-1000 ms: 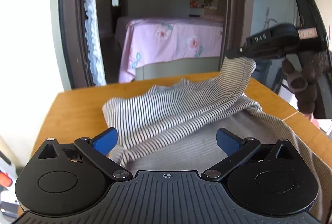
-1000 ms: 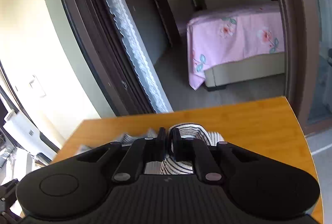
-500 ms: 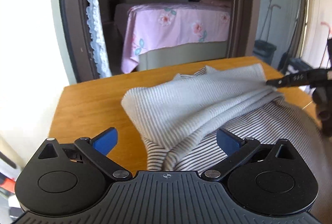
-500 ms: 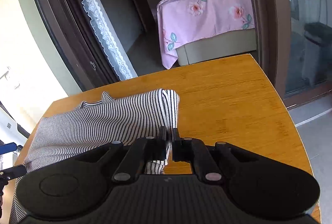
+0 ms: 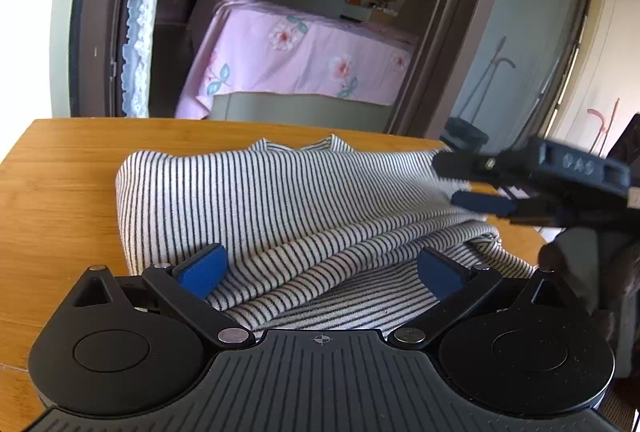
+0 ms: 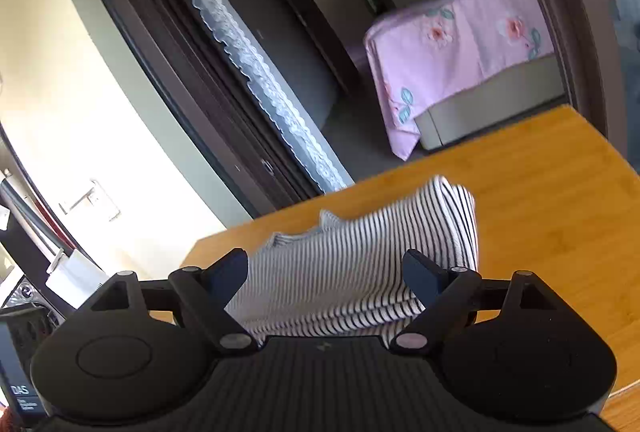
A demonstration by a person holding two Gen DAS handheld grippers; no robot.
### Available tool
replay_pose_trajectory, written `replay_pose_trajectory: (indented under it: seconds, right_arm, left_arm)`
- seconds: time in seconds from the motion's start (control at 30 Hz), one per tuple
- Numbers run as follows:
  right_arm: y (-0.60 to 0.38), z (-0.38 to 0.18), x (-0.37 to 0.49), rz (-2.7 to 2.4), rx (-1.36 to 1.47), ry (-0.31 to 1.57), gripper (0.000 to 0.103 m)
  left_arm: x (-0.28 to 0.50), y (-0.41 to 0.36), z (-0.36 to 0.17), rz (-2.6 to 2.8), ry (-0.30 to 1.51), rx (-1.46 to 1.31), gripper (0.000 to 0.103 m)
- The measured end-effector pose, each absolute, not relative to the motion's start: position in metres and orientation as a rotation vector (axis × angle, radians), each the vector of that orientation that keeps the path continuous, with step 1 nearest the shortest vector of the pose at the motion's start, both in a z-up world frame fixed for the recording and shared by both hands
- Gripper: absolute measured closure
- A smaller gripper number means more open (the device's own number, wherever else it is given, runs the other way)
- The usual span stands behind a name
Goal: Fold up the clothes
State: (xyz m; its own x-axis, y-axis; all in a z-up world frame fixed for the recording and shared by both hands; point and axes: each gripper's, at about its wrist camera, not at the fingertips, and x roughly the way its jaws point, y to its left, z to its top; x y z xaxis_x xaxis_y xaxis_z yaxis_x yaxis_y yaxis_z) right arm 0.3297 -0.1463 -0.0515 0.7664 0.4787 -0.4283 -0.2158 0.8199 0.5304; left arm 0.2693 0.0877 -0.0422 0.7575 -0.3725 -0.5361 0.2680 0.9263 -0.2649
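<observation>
A black-and-white striped garment [image 5: 280, 200] lies folded over itself on the wooden table [image 5: 60, 192]. Its collar points to the far edge. My left gripper [image 5: 320, 270] is open just above the garment's near part, with nothing between its blue pads [image 5: 200, 268]. At the garment's right end my right gripper [image 5: 446, 180] hovers open, its fingers apart around the folded edge without pinching it. In the right wrist view the same garment [image 6: 360, 252] lies between and beyond the spread fingers of the right gripper [image 6: 326, 274].
The table's far edge [image 5: 224, 122] faces a doorway with a lace curtain [image 5: 138, 32] and a bed under a pink floral cover [image 5: 300, 60]. Bare table top [image 6: 540, 212] lies right of the garment. A person's dark sleeve [image 5: 580, 264] is at the right.
The right gripper carried a pinched fold of the garment across and down onto the table, then opened and let it go. The left gripper stayed open near the garment's near edge.
</observation>
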Motion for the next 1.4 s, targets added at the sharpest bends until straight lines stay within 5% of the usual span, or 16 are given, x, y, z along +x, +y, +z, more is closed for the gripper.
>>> replay_pose_trajectory:
  seconds: [0.13,0.93,1.23,1.3,1.4]
  right_arm:
    - [-0.145,-0.061,0.324,0.434,0.486,0.563,0.001]
    - [-0.152,-0.065,0.327,0.461,0.549,0.565,0.000]
    - [-0.170,-0.019,0.336,0.364,0.464,0.526,0.000]
    - [-0.156,-0.016,0.348,0.228,0.258,0.540,0.003]
    - [-0.141,-0.034,0.365,0.126,0.057,0.632,0.027]
  left_arm:
    - [0.269,0.093,-0.044,-0.356,0.611,-0.205,0.000]
    - [0.274,0.092,-0.042,-0.365,0.632,-0.191,0.000]
    - [0.293,0.110,0.008,-0.382,0.642,-0.187,0.000]
    - [0.308,0.112,0.003,-0.346,0.695,-0.185,0.000]
    - [0.323,0.113,-0.019,-0.242,0.775,-0.104,0.007]
